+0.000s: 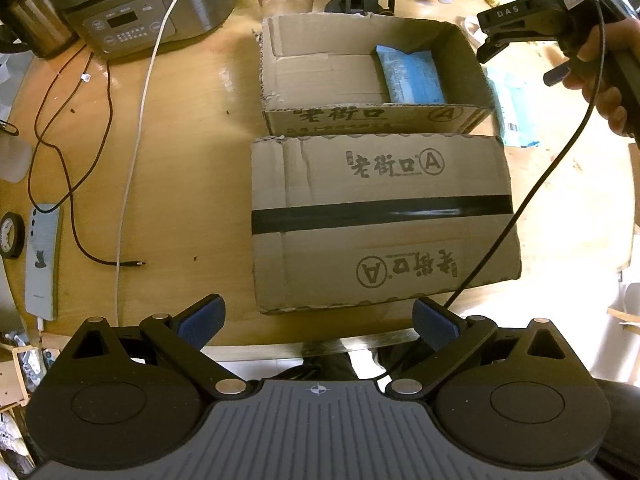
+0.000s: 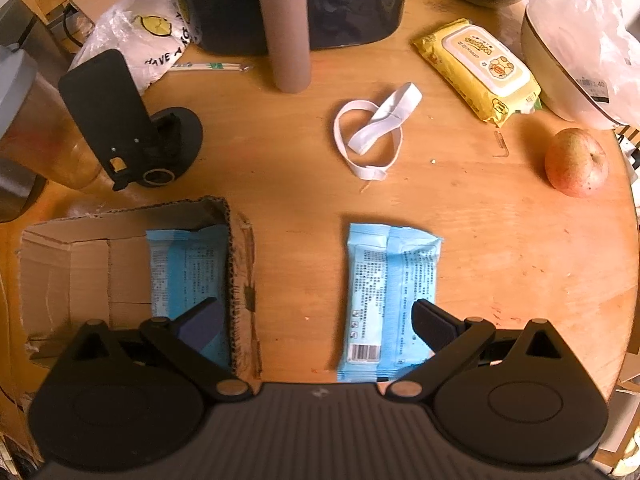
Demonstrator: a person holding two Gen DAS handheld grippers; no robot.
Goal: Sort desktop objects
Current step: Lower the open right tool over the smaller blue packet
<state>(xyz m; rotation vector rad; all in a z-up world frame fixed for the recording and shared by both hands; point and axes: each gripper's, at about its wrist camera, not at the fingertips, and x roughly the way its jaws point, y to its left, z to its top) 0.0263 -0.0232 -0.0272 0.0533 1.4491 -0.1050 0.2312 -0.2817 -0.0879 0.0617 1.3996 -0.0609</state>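
Observation:
An open cardboard box (image 1: 320,76) holds one light blue wipes pack (image 1: 412,76) at its right end; the box (image 2: 80,272) and pack (image 2: 180,268) also show in the right wrist view. A second light blue pack (image 2: 384,300) lies on the table beside the box, also seen in the left wrist view (image 1: 516,112). My right gripper (image 2: 316,324) is open and empty, above the gap between box and loose pack; it shows in the left wrist view (image 1: 496,46). My left gripper (image 1: 318,322) is open and empty at the table's near edge, before a flat cardboard lid (image 1: 380,220).
A yellow wipes pack (image 2: 480,68), white elastic band (image 2: 372,132), apple (image 2: 576,164), grey cylinder (image 2: 286,24) and black stand (image 2: 128,128) lie beyond the box. A cooker (image 1: 140,4), cables (image 1: 80,168), remote (image 1: 42,260) and tape roll (image 1: 10,236) sit left.

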